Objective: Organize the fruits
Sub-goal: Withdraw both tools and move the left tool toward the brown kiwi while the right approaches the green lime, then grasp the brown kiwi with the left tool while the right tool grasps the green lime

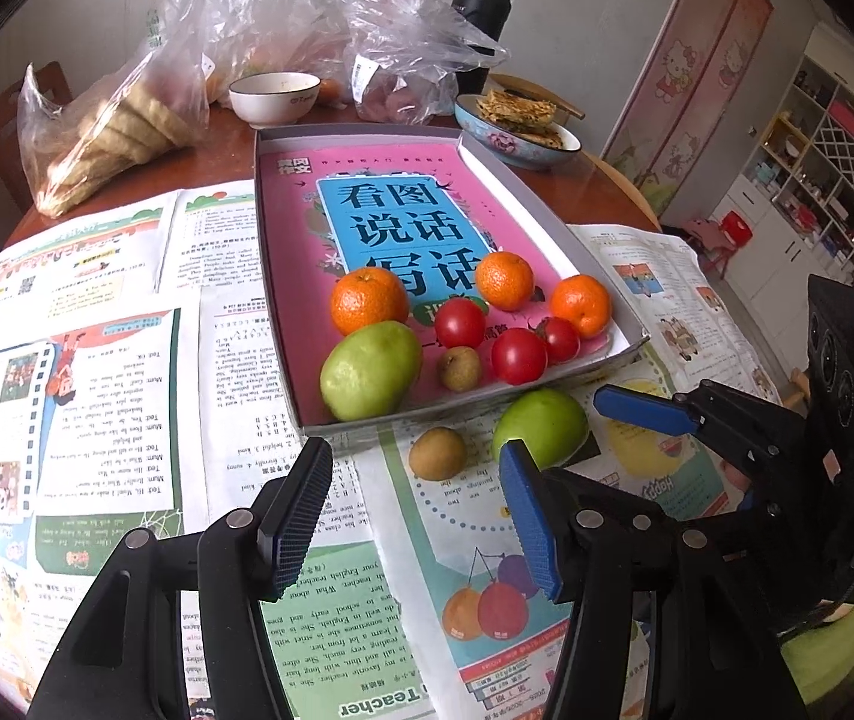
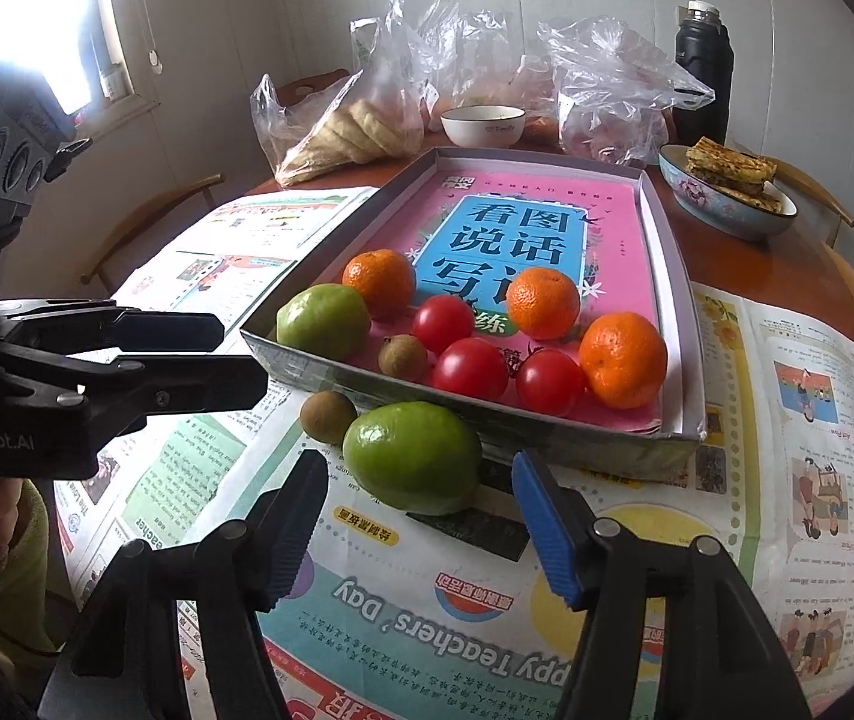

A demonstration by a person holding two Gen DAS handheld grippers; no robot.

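A shallow grey box tray (image 1: 553, 210) (image 2: 673, 276) lined with a pink book holds three oranges (image 1: 368, 299), three tomatoes (image 1: 518, 355), a green fruit (image 1: 368, 369) and a small brown fruit (image 1: 460, 368). Outside its near edge, on newspaper, lie a second green fruit (image 1: 541, 425) (image 2: 411, 457) and a small brown fruit (image 1: 437, 453) (image 2: 327, 413). My left gripper (image 1: 417, 507) is open and empty just short of these two. My right gripper (image 2: 420, 525) is open and empty, its fingertips on either side of the loose green fruit's near end. It also shows in the left wrist view (image 1: 643, 411).
Newspapers (image 1: 96, 360) cover the round wooden table. Behind the tray stand plastic bags of bread and food (image 1: 120, 120), a white bowl (image 1: 273, 97), a dish of flatbread (image 1: 517, 126) and a black flask (image 1: 481, 6). Shelves (image 1: 817, 168) stand at the right.
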